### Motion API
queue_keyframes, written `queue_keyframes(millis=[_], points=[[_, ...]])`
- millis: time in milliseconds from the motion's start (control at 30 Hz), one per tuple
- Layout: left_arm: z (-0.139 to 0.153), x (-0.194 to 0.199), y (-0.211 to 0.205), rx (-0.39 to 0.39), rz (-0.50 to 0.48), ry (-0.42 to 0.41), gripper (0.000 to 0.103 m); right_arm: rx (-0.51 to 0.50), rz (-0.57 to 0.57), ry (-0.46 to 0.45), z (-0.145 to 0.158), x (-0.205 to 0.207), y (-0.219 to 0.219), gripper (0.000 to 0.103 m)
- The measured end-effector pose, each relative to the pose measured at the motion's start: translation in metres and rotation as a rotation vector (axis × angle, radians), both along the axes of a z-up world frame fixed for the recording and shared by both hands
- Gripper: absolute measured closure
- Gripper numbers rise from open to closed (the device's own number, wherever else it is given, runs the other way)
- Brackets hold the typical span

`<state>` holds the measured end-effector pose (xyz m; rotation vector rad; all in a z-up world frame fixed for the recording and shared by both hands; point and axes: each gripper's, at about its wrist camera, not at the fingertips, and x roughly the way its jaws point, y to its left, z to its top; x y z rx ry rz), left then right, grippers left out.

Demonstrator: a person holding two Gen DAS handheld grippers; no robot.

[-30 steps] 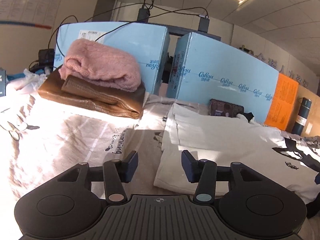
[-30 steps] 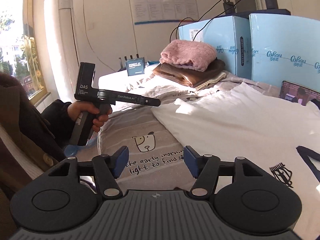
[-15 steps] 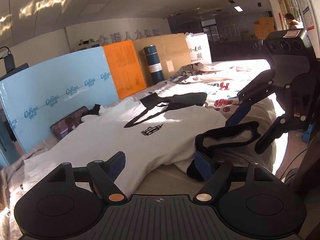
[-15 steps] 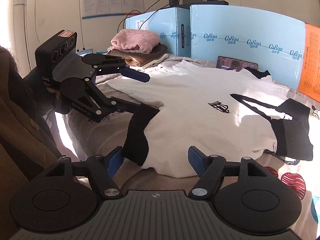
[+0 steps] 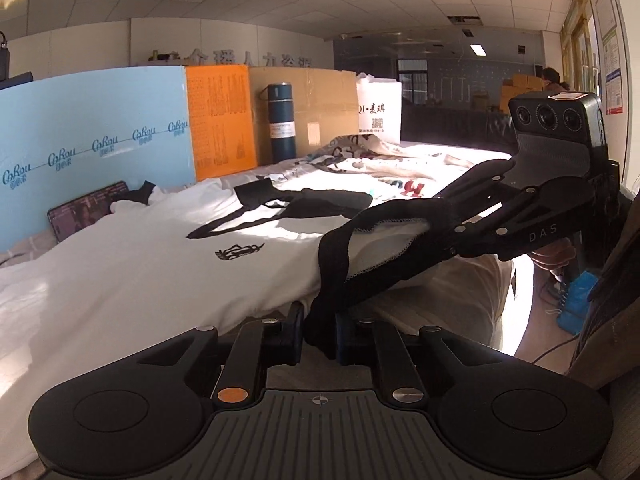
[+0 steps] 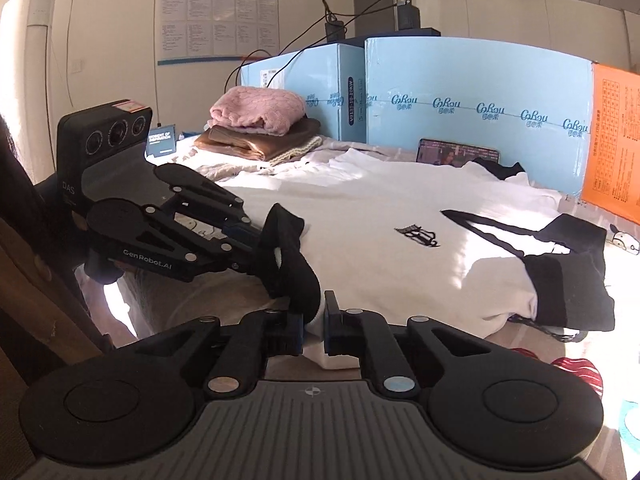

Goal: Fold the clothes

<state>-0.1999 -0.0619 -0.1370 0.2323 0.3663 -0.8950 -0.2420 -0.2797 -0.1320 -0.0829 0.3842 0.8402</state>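
Both tools point slightly downward and face each other across the near edge of the bed (image 6: 520,344). The left tool (image 5: 319,334) and the right tool (image 6: 313,328) have just closed, each pinching the black ribbed cuff (image 5: 332,272) of the soft white sweatshirt (image 6: 360,216), spread flat. Only the right view shows the fluffy pink sweater (image 6: 256,110); only the left shows a blue bottle (image 5: 281,120).

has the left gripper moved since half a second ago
Yes. In the right wrist view the left gripper has dropped from near the pink sweater onto the shirt's black sleeve cuff, and its jaws have just been closing on it.
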Motion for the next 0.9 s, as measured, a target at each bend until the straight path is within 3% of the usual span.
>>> queue_keyframes(millis=[67,133,300,367,433,500,567,600,633,667,733,800,900], points=[[0.003,-0.006,-0.001,-0.012,-0.041,0.005,0.091,0.06,0.014,-0.012,0.01,-0.004,-0.012,0.095],[0.001,-0.009,-0.002,-0.017,-0.079,0.035,0.091,0.056,0.035,-0.023,0.018,-0.013,-0.015,0.096],[-0.013,-0.02,-0.006,0.014,-0.205,0.111,0.095,-0.084,0.042,0.039,0.012,-0.024,-0.008,0.096],[-0.012,-0.023,-0.003,-0.002,-0.228,0.101,0.091,-0.123,0.055,0.09,0.003,-0.025,-0.003,0.096],[-0.007,-0.021,0.006,-0.034,-0.21,0.094,0.082,-0.141,0.069,0.123,-0.003,-0.025,0.001,0.093],[0.001,-0.017,0.02,-0.058,-0.152,0.063,0.077,-0.125,0.096,0.127,0.0,-0.026,0.001,0.086],[0.014,-0.01,0.04,-0.084,-0.073,0.022,0.071,-0.089,0.127,0.077,0.013,-0.03,-0.002,0.064],[0.021,-0.005,0.051,-0.1,-0.02,-0.005,0.059,-0.046,0.144,0.033,0.024,-0.032,-0.006,0.054],[0.03,0.002,0.063,-0.117,0.035,-0.028,0.043,0.001,0.16,0.002,0.034,-0.03,-0.009,0.051],[0.039,0.011,0.076,-0.138,0.097,-0.051,0.038,0.043,0.175,-0.023,0.043,-0.026,-0.012,0.049],[0.055,0.036,0.099,-0.174,0.216,-0.066,0.036,0.099,0.17,-0.071,0.058,-0.01,-0.011,0.033],[0.066,0.07,0.121,-0.2,0.343,-0.054,0.036,0.133,0.158,-0.095,0.065,0.014,-0.005,0.029],[0.077,0.128,0.153,-0.242,0.519,-0.003,0.039,0.2,0.154,-0.061,0.067,0.069,0.012,0.025]])
